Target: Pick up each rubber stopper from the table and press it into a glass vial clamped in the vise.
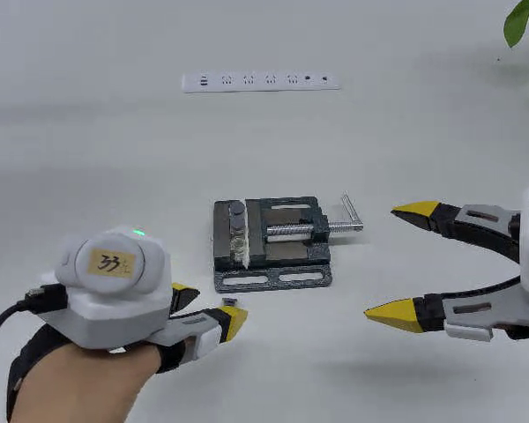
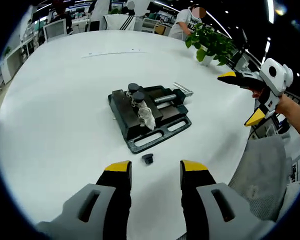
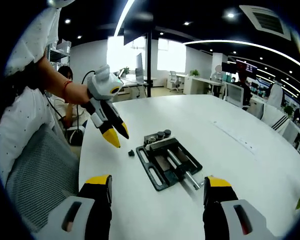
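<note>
Left tongs (image 2: pixel 155 167) low over table (image 1: pixel 115 159), spread open, holding nothing. Lone rubber stopper (image 2: pixel 148 159) lying on table just ahead of tips, touching neither. Beyond it, vise (image 2: pixel 126 112) with row of vials clamped. Two vials (image 2: pixel 139 97) at far end look dark-capped, so probably done. Nearest vial (image 2: pixel 147 119) looks clear and uncapped, hard to be sure. Right tongs (image 1: pixel 402 260) off to vise's side, wide open, empty. Left to do: grab last stopper, press it in. Power strip (image 1: pixel 260 81) far back.
</note>
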Motion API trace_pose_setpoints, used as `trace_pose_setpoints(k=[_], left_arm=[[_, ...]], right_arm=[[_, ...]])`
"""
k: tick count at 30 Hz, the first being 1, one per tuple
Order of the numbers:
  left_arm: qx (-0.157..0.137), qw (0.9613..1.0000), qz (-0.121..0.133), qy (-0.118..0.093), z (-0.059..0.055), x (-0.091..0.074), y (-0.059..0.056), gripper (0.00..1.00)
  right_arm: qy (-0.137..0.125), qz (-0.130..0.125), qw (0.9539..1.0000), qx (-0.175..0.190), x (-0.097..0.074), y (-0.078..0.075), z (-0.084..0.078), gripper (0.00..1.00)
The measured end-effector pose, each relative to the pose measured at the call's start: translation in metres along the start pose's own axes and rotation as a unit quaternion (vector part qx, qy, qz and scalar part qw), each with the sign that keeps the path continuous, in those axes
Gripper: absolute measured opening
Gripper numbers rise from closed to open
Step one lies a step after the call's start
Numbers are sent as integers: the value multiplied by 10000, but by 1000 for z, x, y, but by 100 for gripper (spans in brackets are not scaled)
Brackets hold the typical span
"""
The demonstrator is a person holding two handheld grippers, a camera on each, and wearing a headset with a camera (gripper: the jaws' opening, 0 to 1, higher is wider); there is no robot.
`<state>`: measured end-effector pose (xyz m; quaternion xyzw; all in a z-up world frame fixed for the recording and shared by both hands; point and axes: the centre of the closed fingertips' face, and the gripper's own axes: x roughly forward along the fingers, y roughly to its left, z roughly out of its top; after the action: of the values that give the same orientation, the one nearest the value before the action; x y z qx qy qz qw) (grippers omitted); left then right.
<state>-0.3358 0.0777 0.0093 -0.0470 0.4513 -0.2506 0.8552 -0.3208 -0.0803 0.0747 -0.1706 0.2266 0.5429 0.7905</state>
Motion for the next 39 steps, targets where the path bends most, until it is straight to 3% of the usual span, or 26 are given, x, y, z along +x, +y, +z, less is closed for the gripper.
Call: trace_pose_setpoints(k=[5,11,14,21,39], left_arm=[[-154,9994,80,292,-12,12,3,28],[-410,9981,51,468,-16,23,1,23],[-585,9970,79,498,-16,26,2,22],[-651,9962,121,569,-17,30,4,16],[-543,9969,196,536,-17,35,8,8]], right_arm=[[-32,-2,10000,1,-3,2,-3,72],[-62,-51,10000,47,-7,0,-7,71],[-79,-74,9999,80,-9,-1,-9,70],[-105,-107,9998,146,-11,0,-13,69],[-108,-135,9995,269,-11,2,-18,66]])
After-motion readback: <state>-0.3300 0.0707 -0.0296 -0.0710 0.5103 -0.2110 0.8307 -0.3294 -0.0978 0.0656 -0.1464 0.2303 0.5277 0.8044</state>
